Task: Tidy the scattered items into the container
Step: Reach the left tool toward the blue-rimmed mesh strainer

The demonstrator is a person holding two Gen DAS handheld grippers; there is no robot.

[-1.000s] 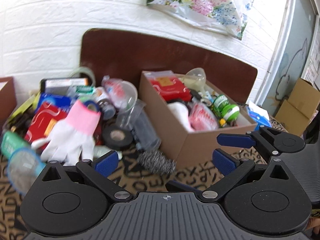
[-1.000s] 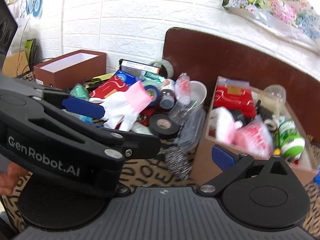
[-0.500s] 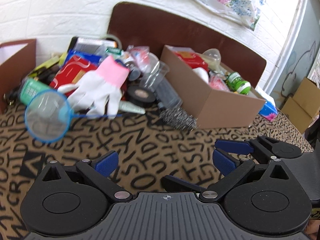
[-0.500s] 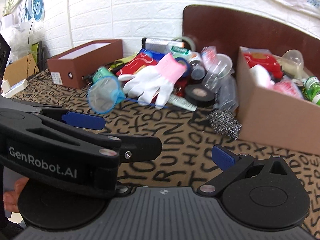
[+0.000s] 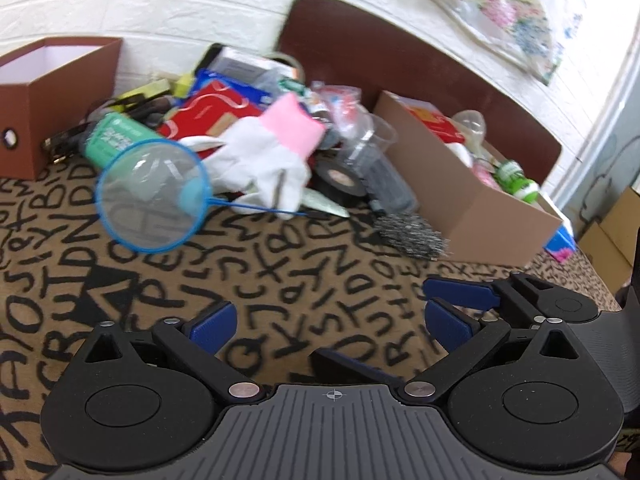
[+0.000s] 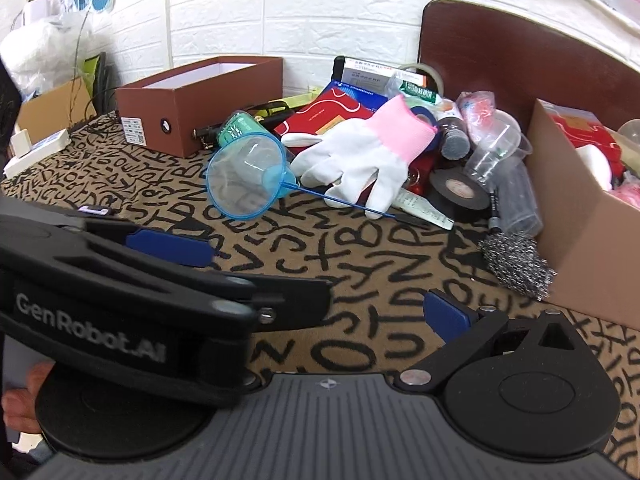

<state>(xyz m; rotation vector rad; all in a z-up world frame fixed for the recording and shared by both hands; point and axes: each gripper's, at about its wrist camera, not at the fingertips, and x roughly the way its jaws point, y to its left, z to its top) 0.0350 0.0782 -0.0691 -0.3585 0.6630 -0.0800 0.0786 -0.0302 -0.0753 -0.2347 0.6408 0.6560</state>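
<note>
1. The scattered items lie in a heap at about 12 o'clock on the letter-print cloth [image 6: 360, 272], just to the left of the cardboard box [image 5: 472, 204]. Much of the heap is overlapped, so the lower things are hard to make out.
2. A white glove [image 6: 360, 160] with a pink cuff lies on top, fingers pointing toward the camera, cuff toward 1 o'clock.
3. A small blue net [image 6: 248, 176] rests at the heap's near edge, its thin handle running toward 4 o'clock under the glove's fingers.
4. A black tape roll [image 6: 460, 192] and a steel scrubber [image 6: 516, 264] sit just beside the box; the scrubber touches its wall.
5. The box holds red packets and a green bottle [image 5: 516, 184]; its right end is cut off.
6. A brown box [image 6: 200, 96] stands at 10 o'clock, interior hidden.
7. The left gripper [image 5: 326, 324] and right gripper [image 6: 328, 308] are both spread apart, holding nothing.
</note>
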